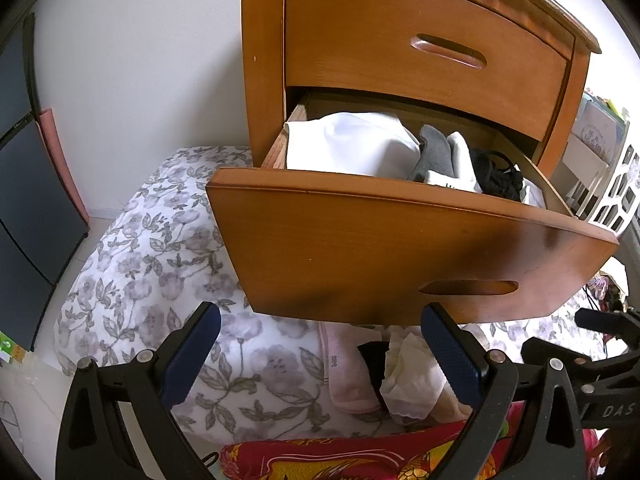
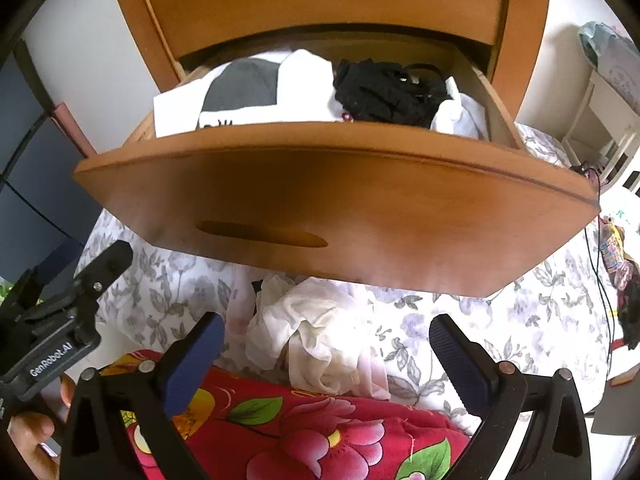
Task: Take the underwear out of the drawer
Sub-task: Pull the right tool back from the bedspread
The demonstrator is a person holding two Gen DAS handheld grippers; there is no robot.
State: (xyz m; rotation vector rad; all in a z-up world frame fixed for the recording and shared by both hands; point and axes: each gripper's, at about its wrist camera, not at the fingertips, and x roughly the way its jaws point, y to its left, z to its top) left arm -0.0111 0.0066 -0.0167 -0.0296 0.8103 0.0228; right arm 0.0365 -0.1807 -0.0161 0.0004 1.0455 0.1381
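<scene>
The lower drawer (image 1: 400, 248) (image 2: 340, 200) of a wooden nightstand stands pulled out. Inside lie a white cloth (image 1: 344, 144), grey and white socks (image 1: 436, 152) (image 2: 240, 84) and black underwear (image 1: 496, 178) (image 2: 384, 88). Below the drawer, on the flowered quilt (image 1: 152, 264) (image 2: 520, 320), lie a crumpled cream garment (image 1: 412, 376) (image 2: 316, 332) and a pink one (image 1: 348, 372). My left gripper (image 1: 320, 352) is open, low before the drawer front, nothing between its fingers. My right gripper (image 2: 326, 356) is open wide above the cream garment, its pads off it.
The closed upper drawer (image 1: 424, 36) is above. A red flowered blanket (image 2: 304, 432) lies nearest me. A dark cabinet (image 1: 24, 184) stands at left, white shelving (image 1: 600, 176) at right. A hand (image 2: 32, 436) holds the left gripper's body (image 2: 52, 320) at the right view's left edge.
</scene>
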